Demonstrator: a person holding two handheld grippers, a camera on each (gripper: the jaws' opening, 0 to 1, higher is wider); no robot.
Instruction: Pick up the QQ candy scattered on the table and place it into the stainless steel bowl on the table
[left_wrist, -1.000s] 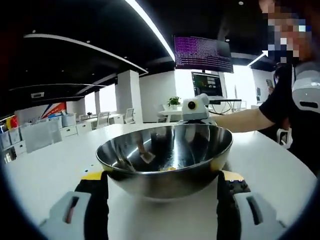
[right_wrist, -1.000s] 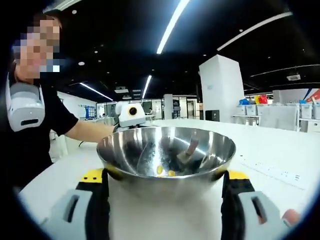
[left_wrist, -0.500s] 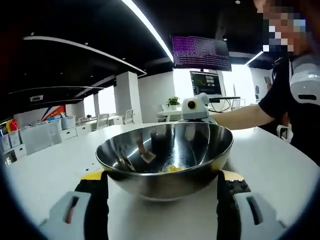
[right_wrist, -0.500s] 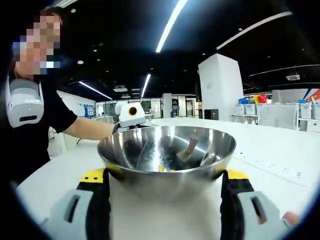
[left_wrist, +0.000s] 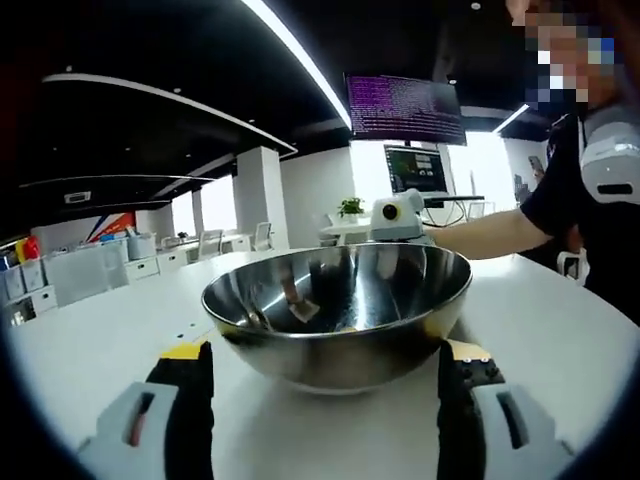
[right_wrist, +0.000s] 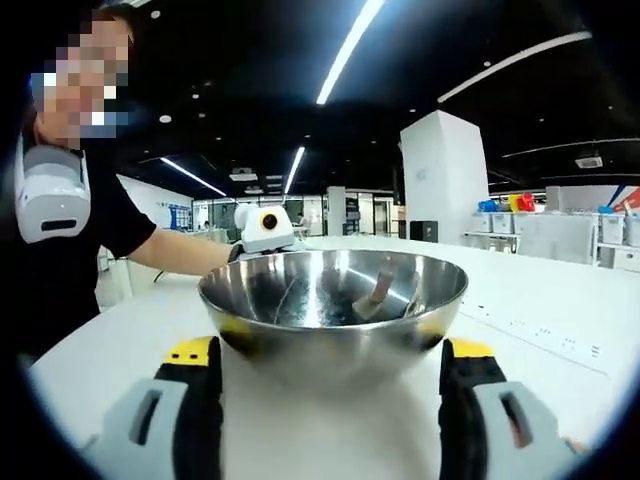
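The round, polished stainless steel bowl (left_wrist: 338, 310) stood on the white table (left_wrist: 90, 350), flanked by the spread, empty jaws of the left gripper (left_wrist: 322, 375) and, from the opposite side, the right gripper (right_wrist: 328, 370). No candy was discernible inside. Squeezing the bowl from either side could have made its slick curved wall slip or tip. Around the bowl, the tabletop offered broad room.

A stainless steel bowl (left_wrist: 338, 312) sits on the table (left_wrist: 90, 345) between the left gripper (left_wrist: 325, 375)'s spread jaws. The right gripper (right_wrist: 330, 372) faces it from the opposite side.
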